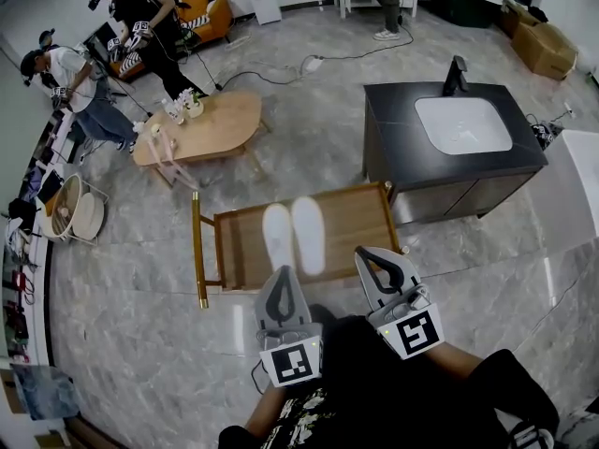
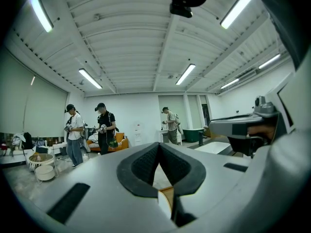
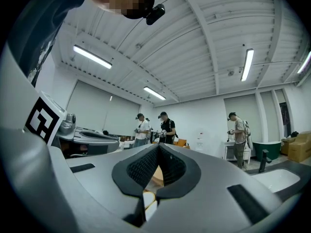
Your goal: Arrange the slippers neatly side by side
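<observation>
Two white slippers (image 1: 294, 236) lie side by side, soles up, on a low wooden tray table (image 1: 348, 215) in the head view. My left gripper (image 1: 281, 279) hangs just near of the left slipper, its jaws shut and empty. My right gripper (image 1: 376, 257) hovers at the table's near right corner, also shut with nothing held. Both gripper views point up toward the room and ceiling; the left gripper (image 2: 159, 147) and right gripper (image 3: 158, 148) show their tips meeting, with a sliver of slipper and table wood below.
A dark cabinet with a white sink (image 1: 462, 124) stands to the right of the table. An oval wooden table (image 1: 201, 124) sits at the back left with two people (image 1: 140, 26) beside it. A cable (image 1: 281, 73) runs across the marble floor.
</observation>
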{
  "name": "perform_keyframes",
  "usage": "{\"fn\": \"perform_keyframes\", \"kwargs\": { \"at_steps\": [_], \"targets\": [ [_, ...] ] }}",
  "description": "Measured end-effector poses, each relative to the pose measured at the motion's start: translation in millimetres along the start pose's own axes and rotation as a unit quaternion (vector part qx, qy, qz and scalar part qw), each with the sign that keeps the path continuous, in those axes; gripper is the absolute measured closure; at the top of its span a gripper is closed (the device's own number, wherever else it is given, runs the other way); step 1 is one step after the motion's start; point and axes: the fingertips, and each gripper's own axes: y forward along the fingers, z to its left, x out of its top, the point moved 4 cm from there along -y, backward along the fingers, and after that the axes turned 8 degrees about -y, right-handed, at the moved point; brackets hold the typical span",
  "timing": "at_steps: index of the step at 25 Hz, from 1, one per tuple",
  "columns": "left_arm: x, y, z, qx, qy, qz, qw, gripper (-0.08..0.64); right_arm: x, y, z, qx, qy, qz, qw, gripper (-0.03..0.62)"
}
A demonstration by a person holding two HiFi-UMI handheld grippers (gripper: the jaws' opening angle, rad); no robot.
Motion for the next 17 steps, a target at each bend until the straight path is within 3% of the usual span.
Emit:
{"fn": "perform_keyframes", "kwargs": {
  "at_steps": [17],
  "targets": [
    [-9.0,-0.2,-7.7,-0.009,0.006,0.014,0.9998,0.557,-2.6,3.0,1.3,0.012,0.001,-0.002,1.000,0.594]
  ]
}}
